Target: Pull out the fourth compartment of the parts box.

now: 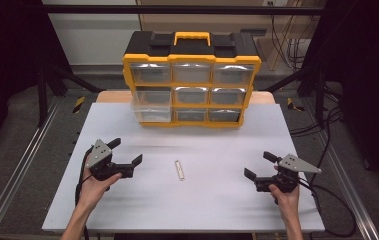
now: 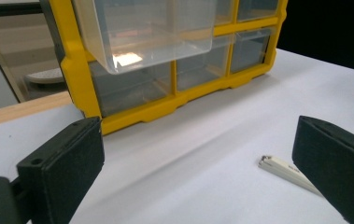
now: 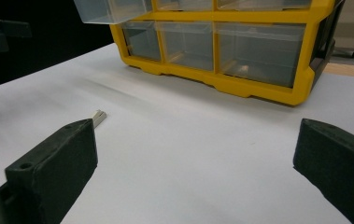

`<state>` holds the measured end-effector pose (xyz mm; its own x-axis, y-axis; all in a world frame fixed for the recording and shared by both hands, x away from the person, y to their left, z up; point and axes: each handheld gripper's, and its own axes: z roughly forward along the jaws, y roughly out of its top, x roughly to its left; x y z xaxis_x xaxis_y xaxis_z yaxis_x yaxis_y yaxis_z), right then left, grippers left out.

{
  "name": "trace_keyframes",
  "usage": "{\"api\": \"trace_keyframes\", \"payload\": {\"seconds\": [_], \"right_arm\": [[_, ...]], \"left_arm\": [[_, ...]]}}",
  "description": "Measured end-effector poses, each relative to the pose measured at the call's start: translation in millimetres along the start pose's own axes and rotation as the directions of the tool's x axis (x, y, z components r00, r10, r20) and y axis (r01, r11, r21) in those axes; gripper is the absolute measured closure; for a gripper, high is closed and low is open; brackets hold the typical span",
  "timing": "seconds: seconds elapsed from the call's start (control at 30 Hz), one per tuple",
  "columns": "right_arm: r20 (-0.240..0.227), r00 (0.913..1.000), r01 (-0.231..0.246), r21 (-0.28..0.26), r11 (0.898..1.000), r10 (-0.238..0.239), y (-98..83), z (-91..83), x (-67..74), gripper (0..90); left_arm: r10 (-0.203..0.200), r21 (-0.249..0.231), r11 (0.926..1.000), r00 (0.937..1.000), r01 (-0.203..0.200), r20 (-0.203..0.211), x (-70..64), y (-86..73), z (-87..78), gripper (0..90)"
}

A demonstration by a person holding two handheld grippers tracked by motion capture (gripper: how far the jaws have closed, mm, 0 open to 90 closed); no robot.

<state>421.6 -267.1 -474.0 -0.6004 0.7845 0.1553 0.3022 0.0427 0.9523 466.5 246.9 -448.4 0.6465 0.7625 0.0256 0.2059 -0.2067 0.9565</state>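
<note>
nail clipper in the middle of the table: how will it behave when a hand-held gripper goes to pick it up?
The nail clipper looks like thin, rigid metal, so it is probably stiff and light. It lies flat on the smooth white table, so it will likely slide rather than roll if nudged. Its low profile leaves little to pinch; the jaws may need to close along its narrow sides.

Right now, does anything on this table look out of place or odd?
One clear plastic drawer in the yellow-and-black organiser cabinet, middle row at the left, is pulled out while the others sit flush. A small silver nail clipper lies loose on the white tabletop.
</note>
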Motion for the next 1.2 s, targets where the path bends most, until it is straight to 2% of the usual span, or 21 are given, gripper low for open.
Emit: {"api": "trace_keyframes", "payload": {"seconds": [0.1,0.2,0.33,0.57,0.8,1.2], "right_arm": [[0.011,0.9999,0.005,0.008,1.000,-0.005,1.6,2.1,2.9,0.3],[0.024,0.9997,0.006,0.016,1.000,-0.007,3.3,4.3,6.1,0.3],[0.035,0.9991,0.024,0.024,0.999,-0.024,6.6,7.4,11.5,0.3],[0.041,0.9986,0.030,0.077,0.997,-0.033,12.1,18.3,24.9,0.3],[0.048,0.9984,0.024,0.109,0.994,-0.029,16.9,32.1,35.2,0.4],[0.072,0.9948,0.060,0.149,0.987,-0.072,34.4,60.7,56.4,0.4]], "left_arm": [[-0.009,-0.011,0.9999,0.9997,0.009,0.022,2.6,-5.1,-2.6,0.5],[0.000,-0.010,1.0000,0.9997,0.000,0.022,3.7,-8.5,-4.8,0.5],[-0.006,-0.013,0.9999,0.9996,0.007,0.028,5.1,-14.4,-6.8,0.1],[-0.013,-0.004,0.9999,0.9994,0.013,0.033,6.6,-20.7,-7.8,0.0],[-0.014,-0.006,0.9999,0.9992,0.015,0.037,7.1,-21.2,-8.5,0.0],[-0.019,-0.016,0.9997,0.9990,0.020,0.040,8.0,-20.2,-9.9,0.0]]}}
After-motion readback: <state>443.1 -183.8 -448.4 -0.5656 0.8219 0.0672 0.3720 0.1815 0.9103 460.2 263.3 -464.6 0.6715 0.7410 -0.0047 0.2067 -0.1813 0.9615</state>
